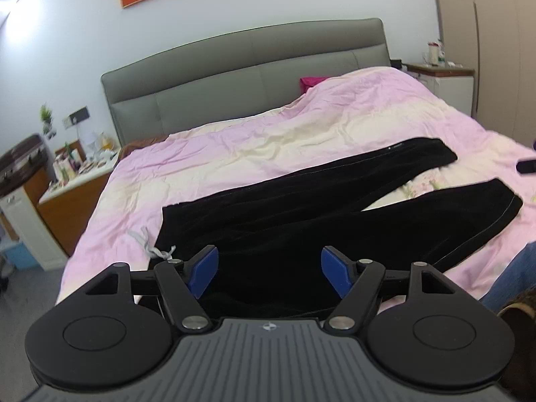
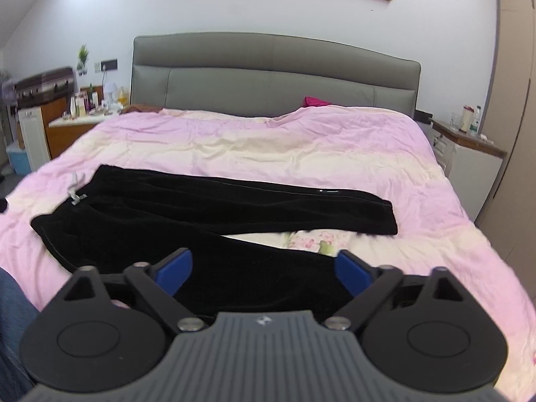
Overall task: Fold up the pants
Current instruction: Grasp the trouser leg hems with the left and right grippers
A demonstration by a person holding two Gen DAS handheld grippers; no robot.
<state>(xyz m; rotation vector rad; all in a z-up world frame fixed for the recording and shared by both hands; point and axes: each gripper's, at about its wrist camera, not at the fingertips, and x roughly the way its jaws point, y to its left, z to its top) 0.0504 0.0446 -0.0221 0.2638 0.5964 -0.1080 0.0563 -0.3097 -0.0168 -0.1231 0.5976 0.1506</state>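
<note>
Black pants (image 1: pixel 301 221) lie flat on the pink bed cover (image 1: pixel 301 124), the two legs spread in a narrow V toward the right. The waistband is at the left, with a white drawstring (image 1: pixel 150 248) trailing off it. My left gripper (image 1: pixel 269 258) stands open just above the waist end of the pants, dark cloth showing between its blue pads (image 1: pixel 204 268). In the right wrist view the pants (image 2: pixel 214 207) stretch across the bed. My right gripper (image 2: pixel 264 263) is open over the near leg, close to the bed's near edge.
A grey padded headboard (image 2: pixel 274 77) stands at the far end. Cluttered nightstands flank the bed, one at the left (image 2: pixel 77 120) and one at the right (image 2: pixel 469 140). A person's jeans-clad leg (image 1: pixel 516 278) is by the near edge. Floral bedding (image 2: pixel 311 241) shows between the pant legs.
</note>
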